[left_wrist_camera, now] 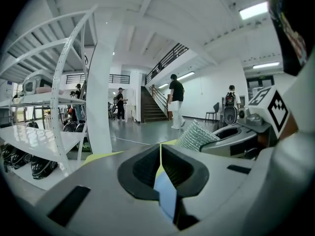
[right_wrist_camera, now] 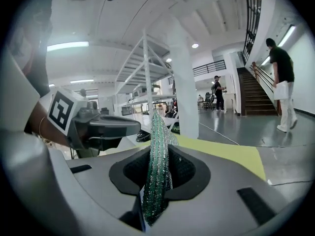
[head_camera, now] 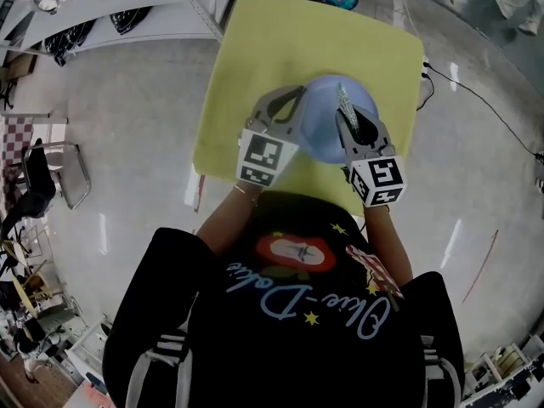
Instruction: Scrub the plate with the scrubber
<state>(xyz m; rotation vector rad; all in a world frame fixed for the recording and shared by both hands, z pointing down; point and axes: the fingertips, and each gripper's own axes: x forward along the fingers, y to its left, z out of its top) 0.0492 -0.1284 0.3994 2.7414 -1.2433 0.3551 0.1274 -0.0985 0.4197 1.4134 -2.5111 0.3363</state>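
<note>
The left gripper (head_camera: 297, 100) has its jaws pressed together on the left rim of the blue plate (head_camera: 321, 127). In the left gripper view a thin blue edge of the plate runs up through the narrow slit between the dark pads. In the head view the plate sits over the near right part of the yellow table (head_camera: 255, 49), close to its near edge. It appears to be held up off the table, not lying flat on it.

The right gripper (head_camera: 353, 130) pinches the scrubber (head_camera: 346, 100), a green, glittery mesh pad. In the right gripper view it stands on edge between the pads and sticks out well past the jaw tips. In the head view the scrubber lies over the right part of the plate; I cannot tell whether it touches the plate's face.

The two grippers sit side by side, their marker cubes toward the person (head_camera: 289, 313), who wears a black top. Both grippers point away from the person, toward the far edge of the table.

Beyond the table the gripper views show a white shelf (left_wrist_camera: 54, 132), a grey floor (left_wrist_camera: 142, 134), stairs (right_wrist_camera: 258, 95), and people standing well away.
</note>
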